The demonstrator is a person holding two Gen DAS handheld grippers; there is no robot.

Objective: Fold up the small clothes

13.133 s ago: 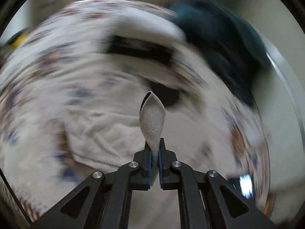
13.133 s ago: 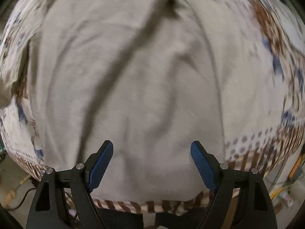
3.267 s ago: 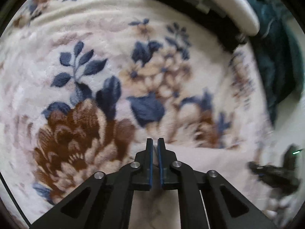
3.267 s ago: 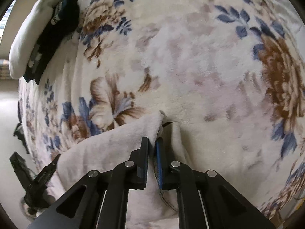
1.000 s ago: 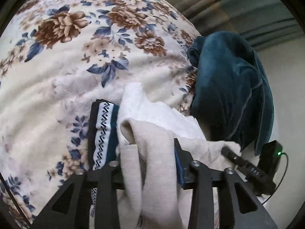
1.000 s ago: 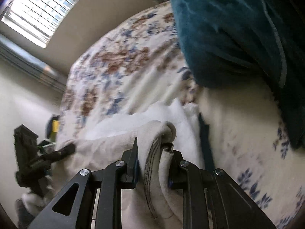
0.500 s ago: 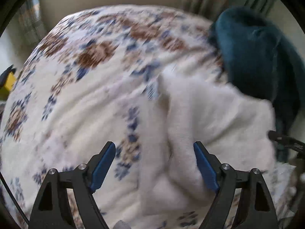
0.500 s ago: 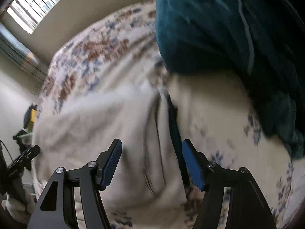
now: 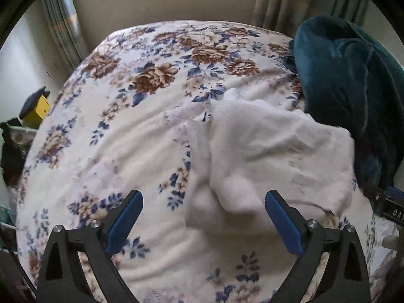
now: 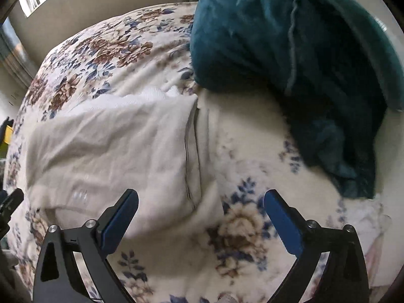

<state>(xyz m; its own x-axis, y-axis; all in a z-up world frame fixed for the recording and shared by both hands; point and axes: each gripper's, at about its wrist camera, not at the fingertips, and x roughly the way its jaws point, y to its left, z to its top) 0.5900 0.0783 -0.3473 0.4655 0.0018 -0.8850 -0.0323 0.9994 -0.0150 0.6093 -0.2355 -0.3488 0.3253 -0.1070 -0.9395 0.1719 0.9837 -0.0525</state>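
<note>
You are holding your left gripper point(image 9: 202, 223) with its fingers spread wide, gripping nothing, and your right gripper point(image 10: 200, 221) likewise wide and empty. The folded cream garment point(image 9: 272, 151) is lying on the floral blanket point(image 9: 113, 136), filling the centre-right of the left view, beside the teal blanket point(image 10: 290, 50) at upper right.
</note>
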